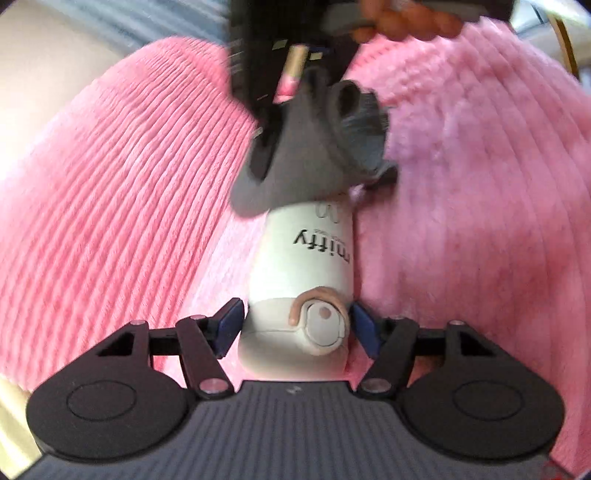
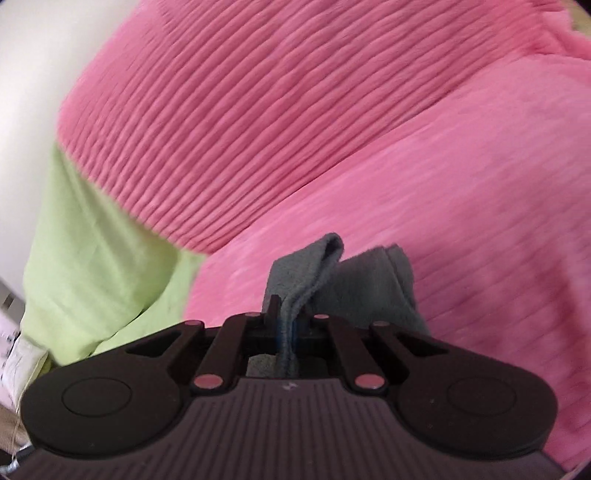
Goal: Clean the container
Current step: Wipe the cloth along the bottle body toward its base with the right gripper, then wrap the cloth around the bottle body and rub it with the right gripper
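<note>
A white bottle-shaped container [image 1: 306, 266] with "miffy" printed on it points away from me in the left wrist view. My left gripper [image 1: 297, 326] is shut on its lidded near end, blue pads against both sides. My right gripper [image 1: 280, 122] comes in from above, shut on a grey cloth [image 1: 314, 155] that presses on the container's far end. In the right wrist view my right gripper [image 2: 286, 325] pinches the grey cloth [image 2: 354, 284], which folds out in front of the jaws; the container is hidden there.
Pink ribbed fabric [image 1: 110, 192] of the person's clothing fills the background in both views [image 2: 258, 110]. A light green cloth surface [image 2: 96, 266] lies at the left in the right wrist view. A hand [image 1: 402, 22] shows at the top.
</note>
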`<state>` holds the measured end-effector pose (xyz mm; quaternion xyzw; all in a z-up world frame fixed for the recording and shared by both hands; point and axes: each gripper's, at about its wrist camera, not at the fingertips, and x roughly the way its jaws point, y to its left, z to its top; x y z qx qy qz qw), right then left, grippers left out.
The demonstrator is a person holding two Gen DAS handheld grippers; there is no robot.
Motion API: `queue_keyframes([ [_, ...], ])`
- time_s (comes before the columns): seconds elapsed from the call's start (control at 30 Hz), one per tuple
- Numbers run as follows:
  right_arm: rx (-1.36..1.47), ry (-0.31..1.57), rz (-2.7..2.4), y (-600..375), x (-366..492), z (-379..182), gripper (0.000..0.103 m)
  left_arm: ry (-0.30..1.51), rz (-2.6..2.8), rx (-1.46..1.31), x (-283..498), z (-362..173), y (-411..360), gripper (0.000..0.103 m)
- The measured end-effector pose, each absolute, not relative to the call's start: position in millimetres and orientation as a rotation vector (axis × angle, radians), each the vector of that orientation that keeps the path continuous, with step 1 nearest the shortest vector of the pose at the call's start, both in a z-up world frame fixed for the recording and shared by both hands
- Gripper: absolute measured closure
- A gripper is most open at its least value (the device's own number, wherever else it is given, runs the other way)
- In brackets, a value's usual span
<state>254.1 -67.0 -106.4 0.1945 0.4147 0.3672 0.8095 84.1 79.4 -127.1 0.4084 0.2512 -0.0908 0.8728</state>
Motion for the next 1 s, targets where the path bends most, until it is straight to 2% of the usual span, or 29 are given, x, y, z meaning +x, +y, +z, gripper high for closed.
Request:
queue_keyframes([
  [0.13,0.419,0.893,0.743,-74.3,262.2,-105.9,0.1,0.601,-0.236,0.587,100.4,-111.1,109.8,0.02],
  [0.23,0.433,0.89,0.744,-75.7,259.8,-105.0,0.1,0.652,-0.334,0.45,105.9,-111.3,129.4,0.018],
  [0.33,0.447,0.888,0.744,-77.9,258.1,-103.7,0.1,0.714,-0.411,0.328,114.8,-115.2,145.6,0.011],
  [0.4,0.456,0.889,0.743,-81.6,255.3,-100.7,0.1,0.742,-0.436,0.222,122.0,-118.4,156.4,0.012],
  [0.47,0.459,0.89,0.744,-85.4,250.7,-99.2,0.1,0.742,-0.444,0.145,125.8,-119.8,163.9,0.029],
  [0.5,0.455,0.89,0.743,-86.6,248.7,-98.6,0.1,0.73,-0.45,0.128,124.6,-117.1,164.8,0.029],
  [0.63,0.448,0.895,0.746,-91.7,242.8,-94.8,0.1,0.705,-0.414,0.253,115.1,-116.4,146.2,0.029],
  [0.77,0.382,0.827,0.816,-84.0,223.8,-73.8,0.098,0.612,-0.314,0.678,99.4,-125.0,97.2,0.029],
  [0.87,0.336,0.794,0.942,-60.1,202.1,-60.6,0.098,0.604,-0.312,0.719,98.1,-123.6,91.8,0.029],
  [1.0,0.322,0.851,1.035,-21.4,187.3,-74.0,0.098,0.604,-0.29,0.738,95.0,-128.4,88.3,0.029],
])
